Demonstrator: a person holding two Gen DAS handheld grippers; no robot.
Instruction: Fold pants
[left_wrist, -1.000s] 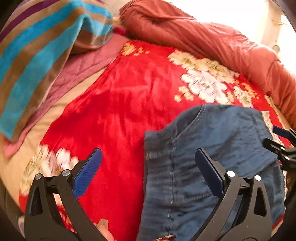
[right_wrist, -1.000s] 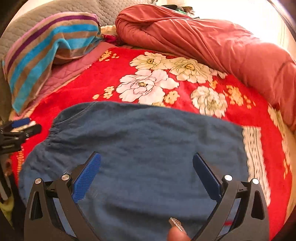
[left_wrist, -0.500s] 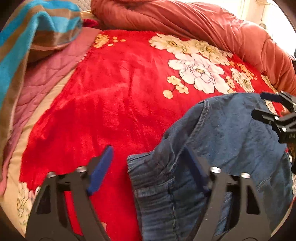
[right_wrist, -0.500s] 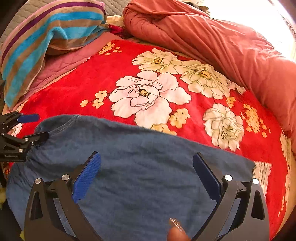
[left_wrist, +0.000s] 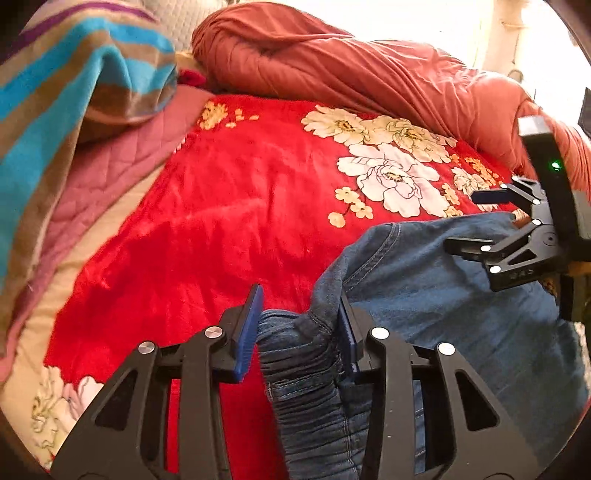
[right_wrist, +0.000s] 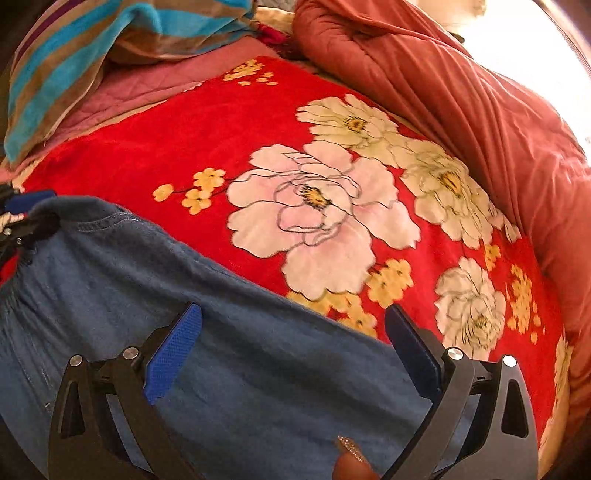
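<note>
Blue denim pants (left_wrist: 424, 288) lie on a red floral blanket (left_wrist: 221, 206). My left gripper (left_wrist: 299, 295) is at their gathered waistband corner, its jaws closing. The denim is bunched up between the blue pads and fills the gap. In the right wrist view my right gripper (right_wrist: 291, 312) hovers wide open over the flat denim (right_wrist: 110, 288) near its far edge, with nothing pinched. The right gripper (left_wrist: 476, 221) also shows at the right edge of the left wrist view, and the left gripper (right_wrist: 22, 214) at the far left of the right wrist view.
A rolled rust-red duvet (left_wrist: 332, 62) runs along the far side of the bed. A striped towel (left_wrist: 55, 85) lies over a pink quilt (left_wrist: 110, 173) at the left. A fingertip (right_wrist: 351, 454) shows at the bottom of the right wrist view.
The left jaws went from wide open to narrow around the waistband corner, which has bunched up. The right gripper slid over the denim toward its far edge and stayed open.
</note>
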